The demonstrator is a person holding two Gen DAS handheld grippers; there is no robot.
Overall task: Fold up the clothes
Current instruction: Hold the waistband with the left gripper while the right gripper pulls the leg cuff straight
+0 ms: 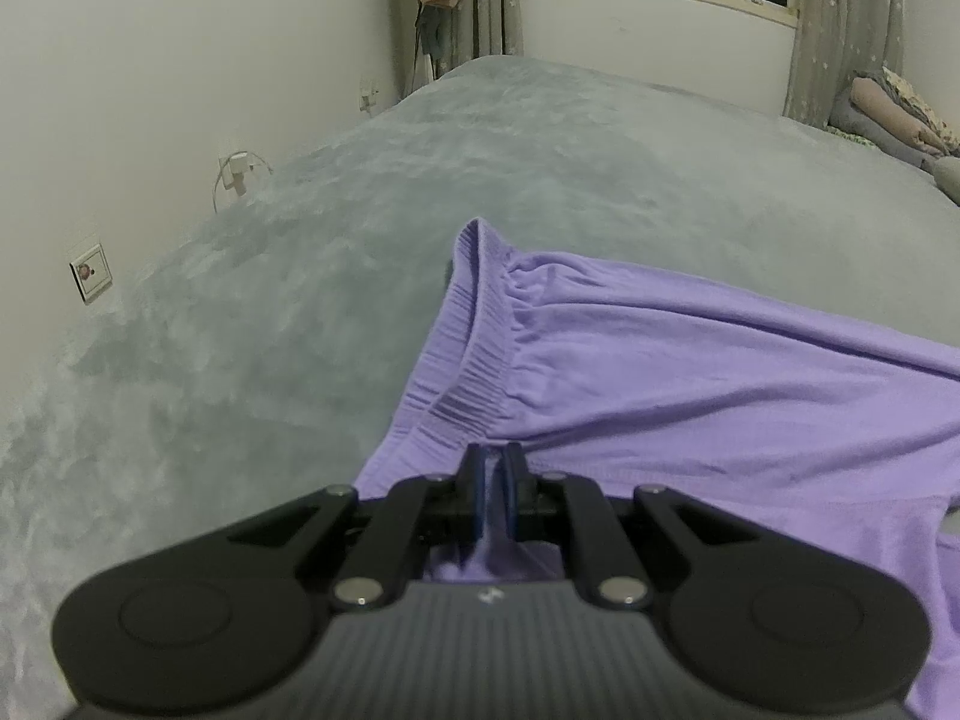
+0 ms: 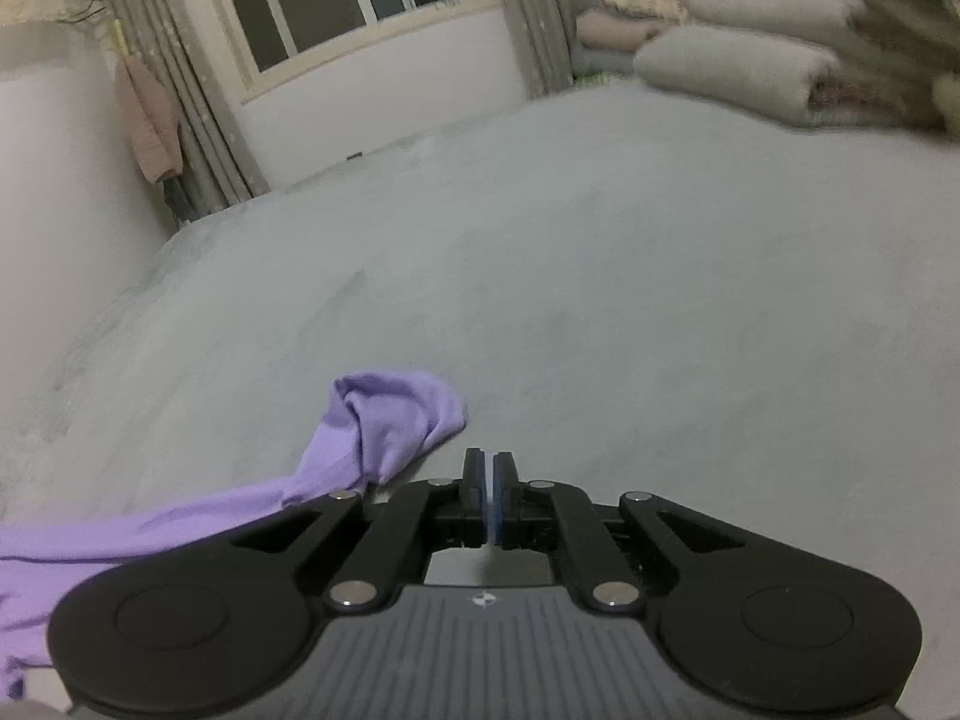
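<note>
Bed surface [image 1: 252,312]: a grey plush blanket covered the whole work area. Its nap looked likely to drag on thin cloth, so any pull across it risked bunching the garment instead of sliding it flat.

Purple trousers [image 1: 690,372]: the garment lay on the blanket in front of the left gripper, spread away to the right, creased along its length. The far end [image 2: 390,420] sat in a crumpled heap just left of the right gripper. A fold started from this state would probably trap those creases.

Elastic waistband [image 1: 474,324]: gathered and standing partly open at the left edge of the garment. Lifted by one layer only, it could gape and twist the fold line.

Left gripper [image 1: 495,495]: the jaws were together, clamped on purple cloth at the near edge beside the waistband. The bite looked shallow, judged from the little cloth between the pads; a sharp tug might pull it free.

Right gripper [image 2: 491,495]: the jaws were together with nothing between them, above bare blanket, beside the crumpled end and apart from it. With only one end held, lifting would let the loose end trail and skew.

Stacked bedding [image 2: 750,60]: folded quilts at the far right corner, well apart; no interference expected.
</note>
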